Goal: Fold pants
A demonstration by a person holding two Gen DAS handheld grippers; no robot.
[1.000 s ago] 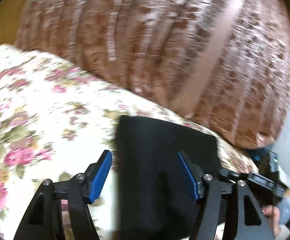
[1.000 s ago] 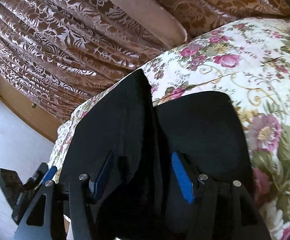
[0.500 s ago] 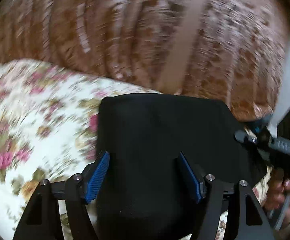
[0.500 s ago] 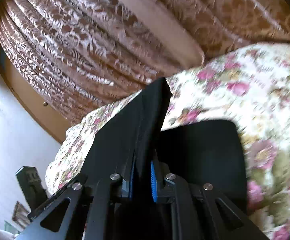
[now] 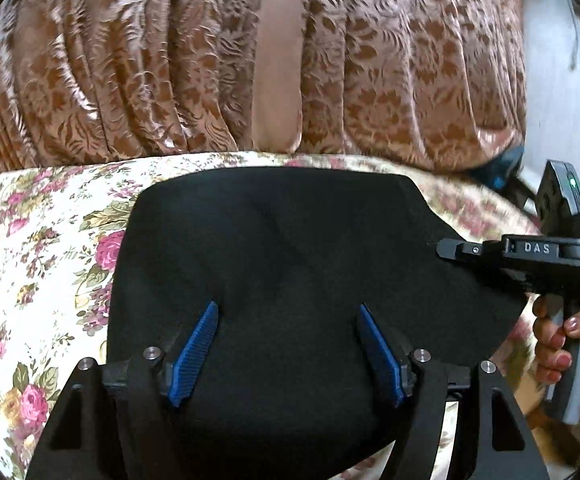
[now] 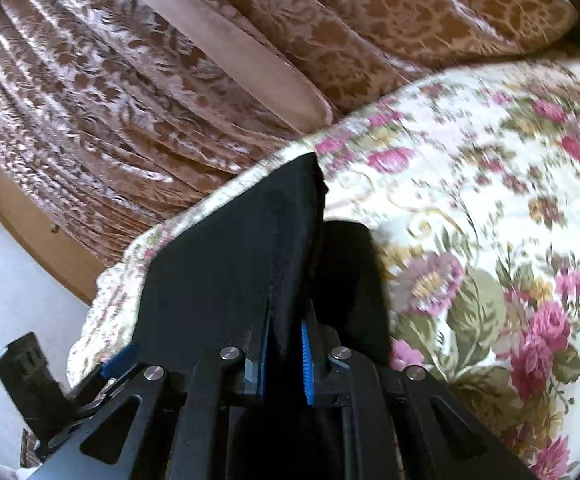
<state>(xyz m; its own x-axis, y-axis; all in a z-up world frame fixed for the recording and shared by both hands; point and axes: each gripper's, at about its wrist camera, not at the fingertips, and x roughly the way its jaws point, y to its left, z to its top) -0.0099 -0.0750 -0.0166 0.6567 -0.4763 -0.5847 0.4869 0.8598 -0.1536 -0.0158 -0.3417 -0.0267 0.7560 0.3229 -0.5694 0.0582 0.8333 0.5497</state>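
Here, a floral bedspread [image 5: 41,240] is seen covering the bed, backed by brown patterned curtains [image 5: 129,60]. The black pants [image 5: 290,248] are spread on it. A raised fold is pinched by the right gripper [image 6: 283,354]; the left gripper's [image 5: 287,350] fingers are held apart above the fabric.

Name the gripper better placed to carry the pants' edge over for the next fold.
Right. The right gripper is already shut on a raised edge of the black pants; the left gripper is open over them, gripping nothing.

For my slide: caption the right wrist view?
Right gripper shut on black fabric pants, lifted above floral bedspread.
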